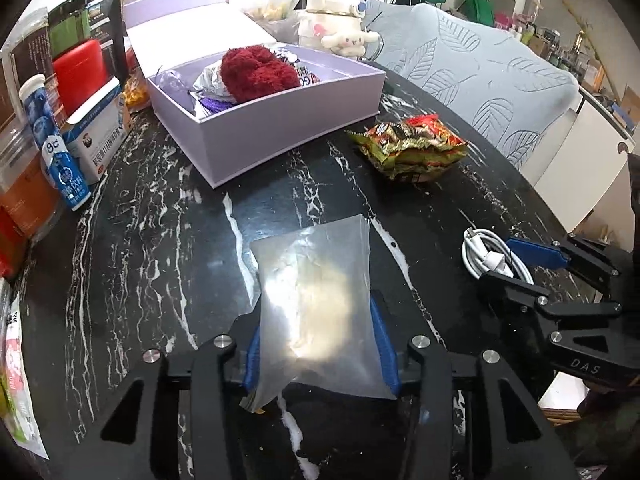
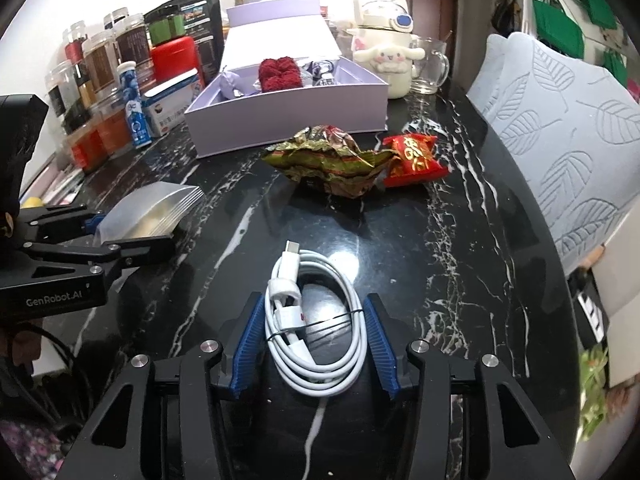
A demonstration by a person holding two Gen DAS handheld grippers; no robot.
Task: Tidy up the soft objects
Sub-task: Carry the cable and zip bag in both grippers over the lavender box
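Note:
My left gripper (image 1: 320,340) is shut on a translucent plastic pouch (image 1: 316,300) just above the black marble table (image 1: 140,220); the pouch also shows in the right wrist view (image 2: 156,212). My right gripper (image 2: 314,340) stands around a coiled white USB cable (image 2: 312,320), its blue pads beside the coil, which lies on the table. The lilac box (image 1: 280,120) stands open at the back with a red fluffy item (image 1: 256,72) and wrapped packets inside. A crumpled green-gold snack bag (image 2: 332,160) and a red snack pack (image 2: 416,156) lie in front of the box.
Jars, a blue tube (image 1: 52,140) and a white carton (image 1: 100,136) line the left edge. A white plush-covered kettle (image 2: 388,56) and a glass mug (image 2: 430,66) stand behind the box. A grey leaf-patterned chair (image 2: 560,128) borders the table's right edge.

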